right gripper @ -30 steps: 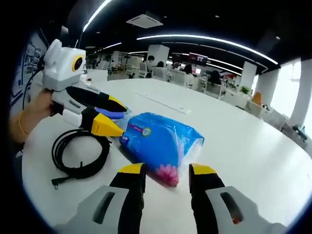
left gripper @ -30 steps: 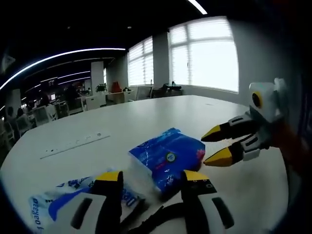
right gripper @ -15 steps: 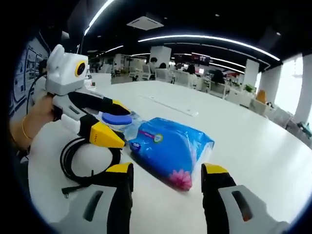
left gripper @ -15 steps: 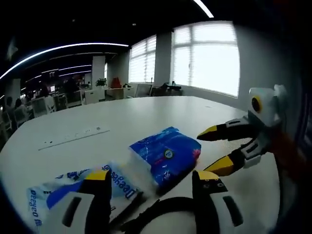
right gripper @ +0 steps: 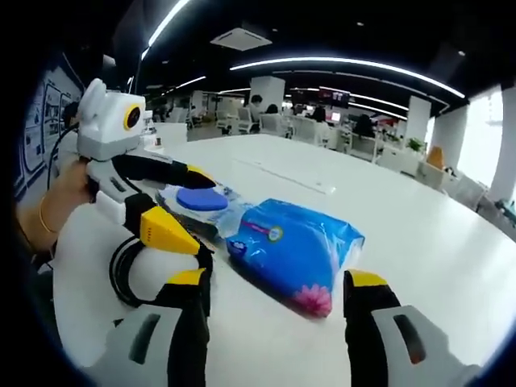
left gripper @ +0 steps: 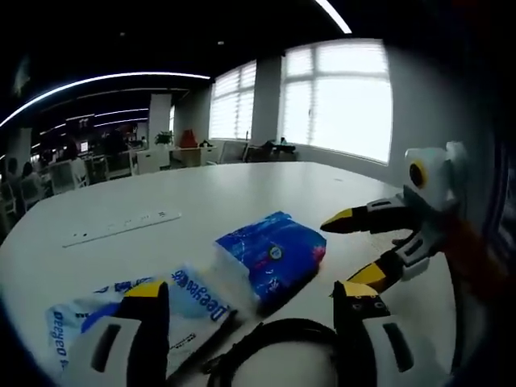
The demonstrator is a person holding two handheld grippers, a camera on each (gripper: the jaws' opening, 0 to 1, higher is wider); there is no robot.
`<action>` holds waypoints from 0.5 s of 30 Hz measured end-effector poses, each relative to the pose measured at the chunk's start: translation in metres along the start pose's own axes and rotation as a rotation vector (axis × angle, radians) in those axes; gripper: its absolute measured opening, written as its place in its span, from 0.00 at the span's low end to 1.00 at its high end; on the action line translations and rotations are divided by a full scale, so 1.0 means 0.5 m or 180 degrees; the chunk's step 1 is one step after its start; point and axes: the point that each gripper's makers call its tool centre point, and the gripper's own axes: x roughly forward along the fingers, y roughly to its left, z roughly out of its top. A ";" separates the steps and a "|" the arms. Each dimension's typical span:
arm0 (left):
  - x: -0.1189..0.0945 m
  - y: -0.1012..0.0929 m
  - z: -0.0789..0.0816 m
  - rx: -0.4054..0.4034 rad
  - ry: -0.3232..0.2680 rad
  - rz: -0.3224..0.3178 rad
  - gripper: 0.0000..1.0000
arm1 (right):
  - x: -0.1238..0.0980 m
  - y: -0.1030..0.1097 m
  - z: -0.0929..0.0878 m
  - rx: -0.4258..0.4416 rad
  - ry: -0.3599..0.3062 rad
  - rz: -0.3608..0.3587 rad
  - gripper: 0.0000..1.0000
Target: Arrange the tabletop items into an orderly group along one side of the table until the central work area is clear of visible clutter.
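Note:
A blue tissue pack (left gripper: 270, 255) (right gripper: 301, 249) lies on the white table (left gripper: 201, 193), with a flat wet-wipes pack (left gripper: 129, 310) (right gripper: 200, 201) touching its side. A coiled black cable (left gripper: 278, 355) (right gripper: 129, 270) rests nearest the left hand. My left gripper (left gripper: 251, 310) stands open above the cable and wipes, its jaws wide apart; in the right gripper view the left gripper (right gripper: 181, 201) comes in from the left, held by a hand. My right gripper (right gripper: 276, 286) is open, its jaws straddling the near end of the tissue pack; the right gripper (left gripper: 359, 246) enters the left gripper view at the right.
A long white strip (left gripper: 121, 228) (right gripper: 282, 176) lies flat farther out on the table. Beyond the table's far edge are office desks, chairs and seated people (right gripper: 355, 133), and bright windows (left gripper: 347, 97). The tabletop past the tissue pack is bare.
Both grippers' jaws have spread wider. The left view has drawn back, showing more of the cable coil. The right gripper has come closer around the tissue pack.

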 end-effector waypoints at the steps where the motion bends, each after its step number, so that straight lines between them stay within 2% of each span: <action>1: -0.003 -0.006 -0.003 -0.0003 0.0002 -0.0013 0.89 | 0.000 0.003 0.000 -0.0001 -0.0005 0.0015 0.67; 6: -0.029 -0.024 -0.016 0.0068 -0.0002 0.0000 0.91 | -0.001 0.013 0.002 0.0011 -0.0023 0.0037 0.74; 9: -0.044 -0.029 -0.017 0.0074 -0.0048 -0.0032 0.96 | -0.001 0.017 0.001 0.0045 -0.0007 0.0049 0.78; 15: -0.063 -0.019 -0.019 0.0137 -0.0080 -0.0003 1.00 | -0.003 0.026 0.004 0.0085 -0.0026 0.0069 0.78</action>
